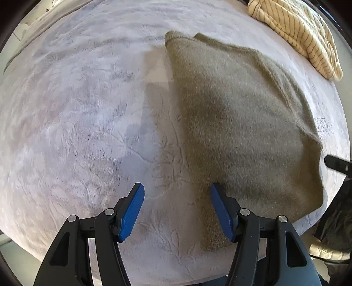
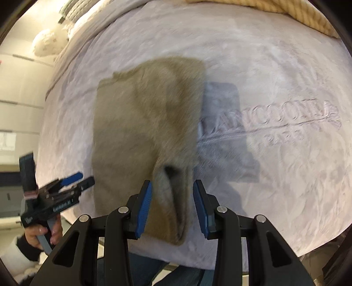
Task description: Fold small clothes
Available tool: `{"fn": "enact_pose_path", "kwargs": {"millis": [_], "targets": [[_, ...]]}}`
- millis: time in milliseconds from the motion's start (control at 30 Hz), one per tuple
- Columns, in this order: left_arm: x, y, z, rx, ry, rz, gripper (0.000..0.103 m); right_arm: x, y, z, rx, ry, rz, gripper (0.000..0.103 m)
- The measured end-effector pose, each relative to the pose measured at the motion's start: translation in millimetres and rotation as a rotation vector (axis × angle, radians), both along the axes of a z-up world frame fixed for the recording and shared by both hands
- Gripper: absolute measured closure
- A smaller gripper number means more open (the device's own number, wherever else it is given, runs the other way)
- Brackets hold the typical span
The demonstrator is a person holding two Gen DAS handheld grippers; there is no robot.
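An olive-brown fuzzy garment [image 1: 242, 132] lies folded on the pale plush bed cover [image 1: 77, 110]. My left gripper [image 1: 177, 187] points down over its left edge, open, with only bed cover and the garment's edge below the gap. In the right wrist view the garment [image 2: 143, 121] is blurred. Its near corner stands up in a loose fold between the jaws of my right gripper [image 2: 173, 183]. The right pad [image 2: 201, 209] stands apart from the cloth. The left gripper [image 2: 84, 178] shows at the left, held by a hand [image 2: 41, 235].
A cream garment with thin dark stripes [image 1: 297, 33] lies heaped at the bed's far right, also seen as the cream garment [image 2: 308, 17] at the top. Embossed lettering [image 2: 275, 118] marks the cover [image 2: 275, 66]. A white round cushion [image 2: 47, 43] sits far left. The bed's near edge is below both grippers.
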State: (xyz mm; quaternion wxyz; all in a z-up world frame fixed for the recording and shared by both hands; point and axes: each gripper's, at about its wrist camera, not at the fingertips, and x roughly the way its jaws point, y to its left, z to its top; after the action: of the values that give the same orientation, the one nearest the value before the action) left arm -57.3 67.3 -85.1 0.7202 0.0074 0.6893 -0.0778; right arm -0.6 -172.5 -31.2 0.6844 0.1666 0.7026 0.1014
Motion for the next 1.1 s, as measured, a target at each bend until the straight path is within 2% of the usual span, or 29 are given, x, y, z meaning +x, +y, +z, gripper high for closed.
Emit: {"fn": "enact_pose_path", "kwargs": {"millis": [167, 233, 333, 800, 1100], "targets": [[-6, 3, -1, 0.001, 0.007, 0.012, 0.039, -4, 10, -15, -0.041, 0.033, 0.016, 0.080], [-11, 3, -1, 0.000, 0.007, 0.014, 0.039, -9, 5, -23, -0.072, 0.056, 0.013, 0.080], [-6, 2, -2, 0.000, 0.002, 0.013, 0.039, -13, -1, -25, -0.058, 0.073, -0.003, 0.080], [0, 10, 13, -0.022, -0.022, 0.020, 0.039, -20, -17, 7, -0.063, 0.024, -0.038, 0.080], [1, 2, 14, 0.000, -0.011, 0.032, 0.039, 25, -27, 18, -0.008, -0.045, -0.165, 0.080]]}}
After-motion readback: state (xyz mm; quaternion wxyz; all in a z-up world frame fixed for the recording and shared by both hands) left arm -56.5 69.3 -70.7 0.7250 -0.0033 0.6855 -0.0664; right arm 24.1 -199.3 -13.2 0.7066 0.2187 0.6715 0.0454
